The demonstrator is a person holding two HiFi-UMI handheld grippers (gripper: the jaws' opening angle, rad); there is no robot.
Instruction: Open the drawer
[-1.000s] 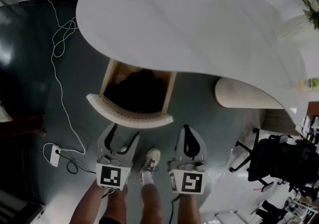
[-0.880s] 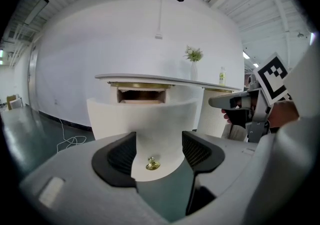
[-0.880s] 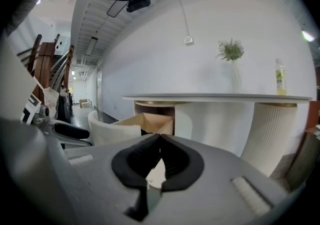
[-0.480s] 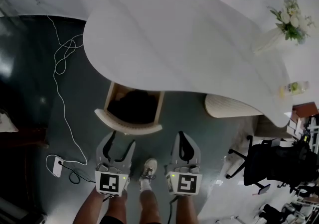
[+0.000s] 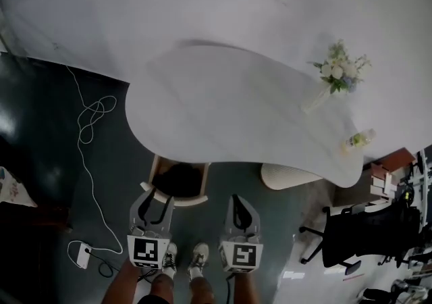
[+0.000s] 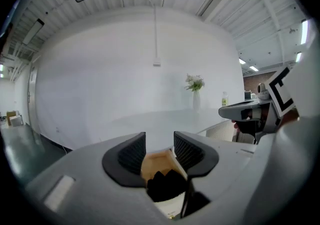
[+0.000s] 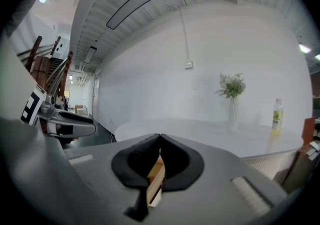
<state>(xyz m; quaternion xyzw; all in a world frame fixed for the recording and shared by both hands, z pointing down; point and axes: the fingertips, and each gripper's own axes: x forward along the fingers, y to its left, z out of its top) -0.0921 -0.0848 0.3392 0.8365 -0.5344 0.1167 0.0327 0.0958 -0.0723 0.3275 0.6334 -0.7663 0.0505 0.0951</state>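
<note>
The wooden drawer (image 5: 177, 184) stands pulled out from under the white curved table (image 5: 243, 113), with a dark mass lying inside it. Both grippers hang nearer me than the drawer front and touch nothing. My left gripper (image 5: 156, 205) is open and its jaws are closing, with nothing between them. In the left gripper view the open drawer (image 6: 159, 163) shows far below, past the left gripper (image 6: 159, 145). My right gripper (image 5: 235, 201) is shut and empty. The right gripper view shows the right gripper (image 7: 160, 143) with its pads together and a strip of the drawer (image 7: 156, 175) below them.
A white cable (image 5: 88, 127) loops over the dark floor to a power adapter (image 5: 82, 255) at the left. A vase of flowers (image 5: 336, 71) and a bottle (image 5: 358, 139) stand on the table. A ribbed pedestal (image 5: 290, 175) and a black office chair (image 5: 364, 232) are at the right.
Both grippers have risen and the view has lifted, so the drawer and table look smaller and further off. The left jaws have narrowed. The drawer stays open.
</note>
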